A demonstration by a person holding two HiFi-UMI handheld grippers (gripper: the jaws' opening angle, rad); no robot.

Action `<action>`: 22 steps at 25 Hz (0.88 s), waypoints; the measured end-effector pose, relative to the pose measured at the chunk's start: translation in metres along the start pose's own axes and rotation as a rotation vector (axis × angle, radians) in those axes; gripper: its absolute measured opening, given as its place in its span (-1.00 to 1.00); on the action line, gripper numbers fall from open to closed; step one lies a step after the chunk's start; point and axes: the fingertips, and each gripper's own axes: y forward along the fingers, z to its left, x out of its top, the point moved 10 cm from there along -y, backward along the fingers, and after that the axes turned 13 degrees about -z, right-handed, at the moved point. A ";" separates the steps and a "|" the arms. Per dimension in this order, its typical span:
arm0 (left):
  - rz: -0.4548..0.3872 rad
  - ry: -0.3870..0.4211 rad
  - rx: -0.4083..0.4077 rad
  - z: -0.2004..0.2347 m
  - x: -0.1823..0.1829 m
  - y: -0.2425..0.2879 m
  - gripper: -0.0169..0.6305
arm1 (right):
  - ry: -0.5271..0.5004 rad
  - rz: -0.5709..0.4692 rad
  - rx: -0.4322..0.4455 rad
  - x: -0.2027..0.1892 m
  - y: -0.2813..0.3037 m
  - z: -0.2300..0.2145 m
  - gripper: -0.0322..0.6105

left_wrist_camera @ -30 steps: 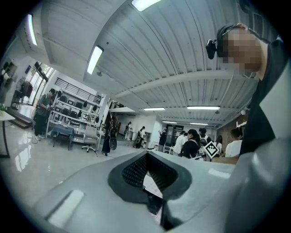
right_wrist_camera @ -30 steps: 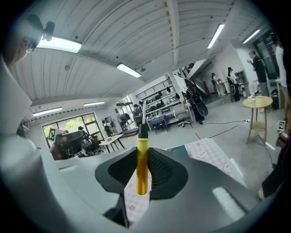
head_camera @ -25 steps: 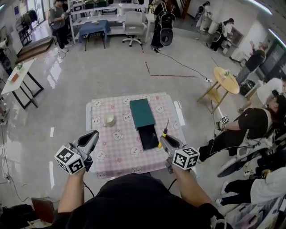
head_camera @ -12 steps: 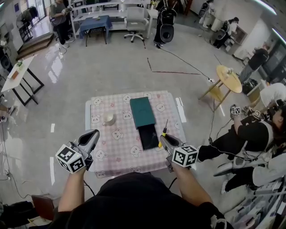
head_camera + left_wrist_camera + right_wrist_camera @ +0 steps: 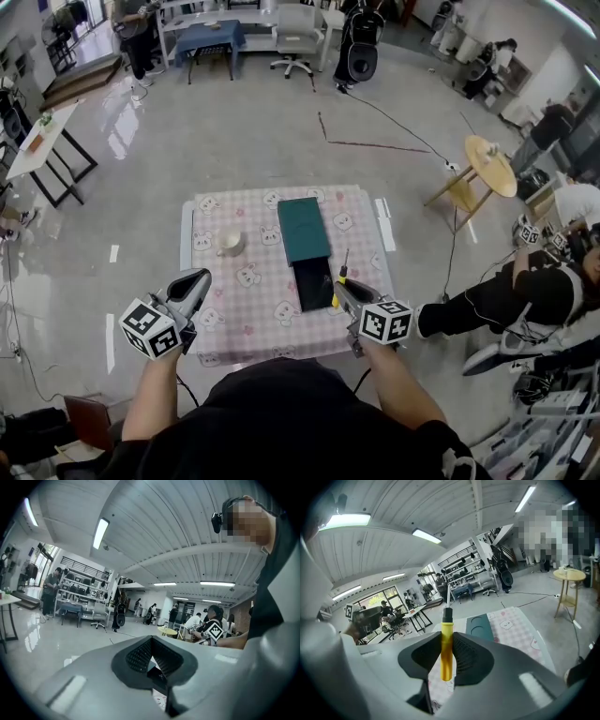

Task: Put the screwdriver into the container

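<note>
A screwdriver (image 5: pixel 446 649) with a yellow handle and a thin metal shaft stands upright between the jaws of my right gripper (image 5: pixel 447 660), which is shut on the handle. In the head view the right gripper (image 5: pixel 340 285) holds the screwdriver (image 5: pixel 343 271) just right of the black open container (image 5: pixel 313 283), which lies on the pink checked table (image 5: pixel 251 309). A dark green lid (image 5: pixel 303 229) lies just beyond the container and touches its far end. The same lid (image 5: pixel 478 626) shows ahead in the right gripper view. My left gripper (image 5: pixel 194 280) hovers over the table's near left part, shut and empty (image 5: pixel 152 656).
A cream cup (image 5: pixel 229 244) stands on the table's left half. A round wooden side table (image 5: pixel 492 166) is off to the right, and a person (image 5: pixel 511 291) sits on the floor by the table's right side. A cable (image 5: pixel 394 145) runs across the floor beyond.
Both grippers keep almost the same places over the table's near edge, and the right one still holds the screwdriver. The head camera has shifted a little. The seated person at the right has moved.
</note>
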 end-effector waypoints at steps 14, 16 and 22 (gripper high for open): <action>0.033 -0.034 0.042 0.011 -0.016 0.002 -0.95 | 0.001 0.094 0.004 -0.014 0.032 -0.019 -0.57; 0.039 -0.042 0.047 0.014 -0.019 0.003 -0.95 | 0.001 0.110 0.005 -0.017 0.037 -0.022 -0.57; 0.056 -0.066 0.055 0.023 -0.028 0.004 -0.95 | -0.011 0.161 0.007 -0.028 0.055 -0.026 -0.57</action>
